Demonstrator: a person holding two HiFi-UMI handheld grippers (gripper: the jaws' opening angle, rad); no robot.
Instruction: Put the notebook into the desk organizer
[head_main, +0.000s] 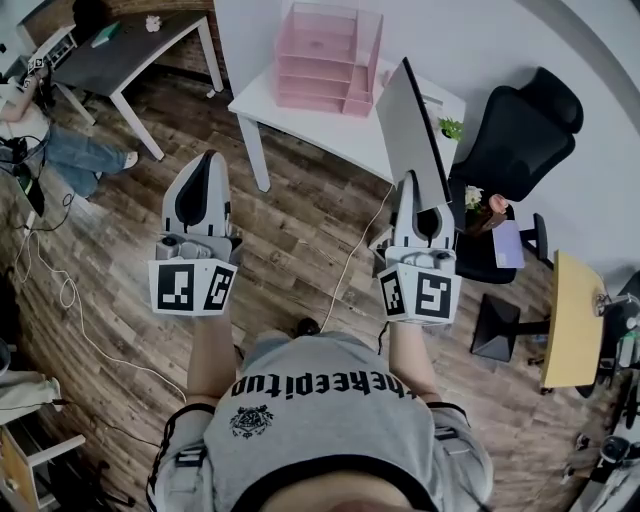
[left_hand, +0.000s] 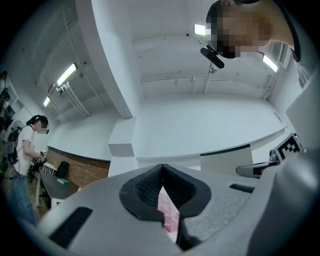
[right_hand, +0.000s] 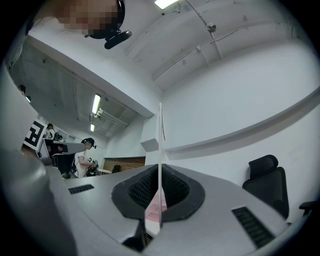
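**deskjockey:** So where's the notebook (head_main: 412, 130) at? Does anything actually have it?

**gripnerd:** Yeah, the right gripper (head_main: 417, 188) has its jaws clamped on the lower edge. It's a thin grey slab standing on edge, long axis running up and forward from the jaws. In the right gripper view it's just a sliver dead centre between the pads. The left gripper (head_main: 206, 160) has its jaws closed on nothing.

**deskjockey:** And the desk organizer (head_main: 330, 60)?

**gripnerd:** It's the pink one with tiers, sitting on the white desk (head_main: 290, 112), ahead of the person and a bit left of the notebook's line. It's well apart from both grippers, with wood floor (head_main: 300, 240) in between. I reckon the right side needs to carry forward and swing left, since it's nearer anyway.

**deskjockey:** Anything in the way?

**gripnerd:** There's a black chair (head_main: 520, 125) off to the right and a white cable (head_main: 352, 250) across the floor. Otherwise the route looks open.
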